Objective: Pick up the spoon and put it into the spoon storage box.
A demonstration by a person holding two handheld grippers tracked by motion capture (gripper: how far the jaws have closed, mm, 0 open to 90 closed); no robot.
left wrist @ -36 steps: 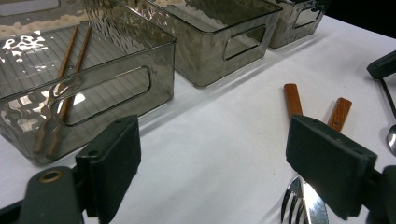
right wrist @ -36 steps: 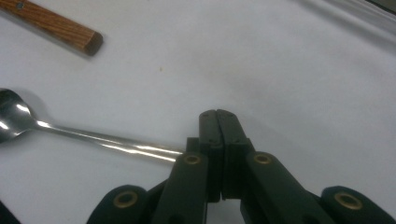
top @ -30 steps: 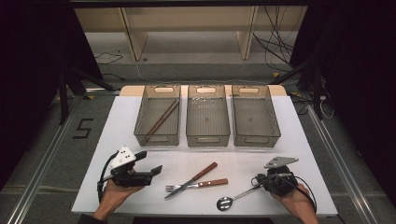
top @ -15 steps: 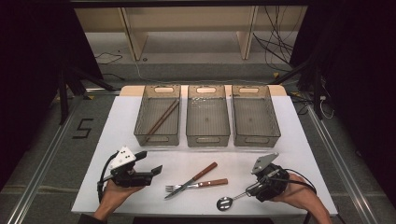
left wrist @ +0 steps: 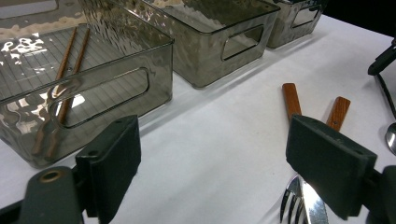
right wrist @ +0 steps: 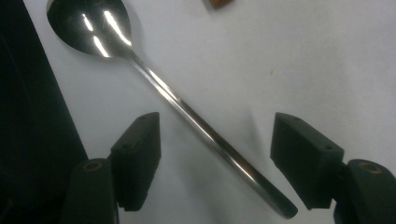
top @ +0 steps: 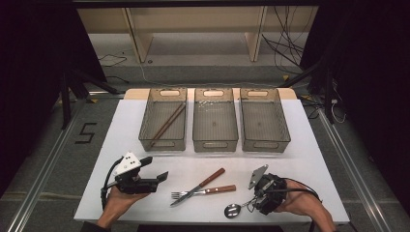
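A steel spoon (top: 232, 210) lies near the table's front edge, its bowl to the left. My right gripper (top: 252, 202) is low over its handle. In the right gripper view the spoon handle (right wrist: 201, 123) runs slantwise between the jaws of my right gripper (right wrist: 215, 119), and neither pad touches it. Those jaws have just opened wide and drawn in slightly. My left gripper (top: 155, 168) stands open at the front left with nothing between its jaws (left wrist: 217, 154). A wooden-handled fork (top: 212, 190) and knife (top: 205, 182) lie crossed between the two hands.
Three smoky clear bins stand in a row at the back: the left bin (top: 145, 121) holds a pair of chopsticks (top: 167, 123), and the middle bin (top: 215, 143) and right bin (top: 266, 144) hold nothing. The table's front edge is close below both hands.
My right hand has slid left along the spoon's handle toward the bowl. The left hand, fork, knife and spoon lie as before.
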